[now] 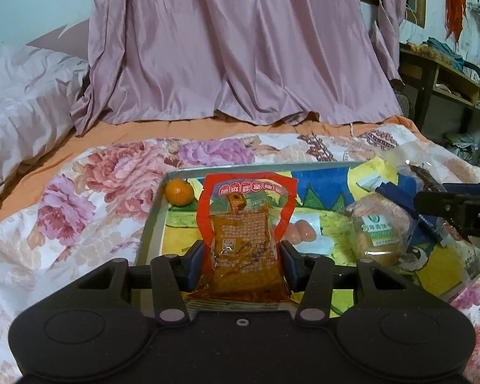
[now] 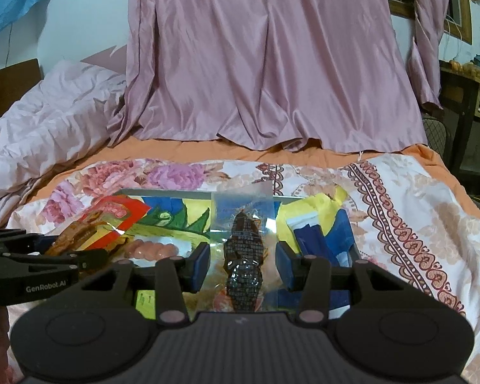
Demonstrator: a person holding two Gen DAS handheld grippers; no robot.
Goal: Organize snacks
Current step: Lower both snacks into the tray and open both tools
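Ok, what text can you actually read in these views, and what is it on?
"GenRobot.AI": white lettering on the black body of the left tongs, seen from the right wrist.
Red-edged orange snack pouch: printed characters, too blurred to read.
Clear bun wrapper with green logo: unreadable.
Dark snack in clear wrapper: fine print, unreadable.

A red-edged pouch [image 1: 244,230] of brown snack is standing upright over the tray [image 1: 150,224]. A clear packet [image 2: 244,249] with a dark strip inside is standing near the tray's right side. A tangerine [image 1: 180,193], pink sausages [image 1: 299,232] and a wrapped bun [image 1: 379,233] are lying in the tray.
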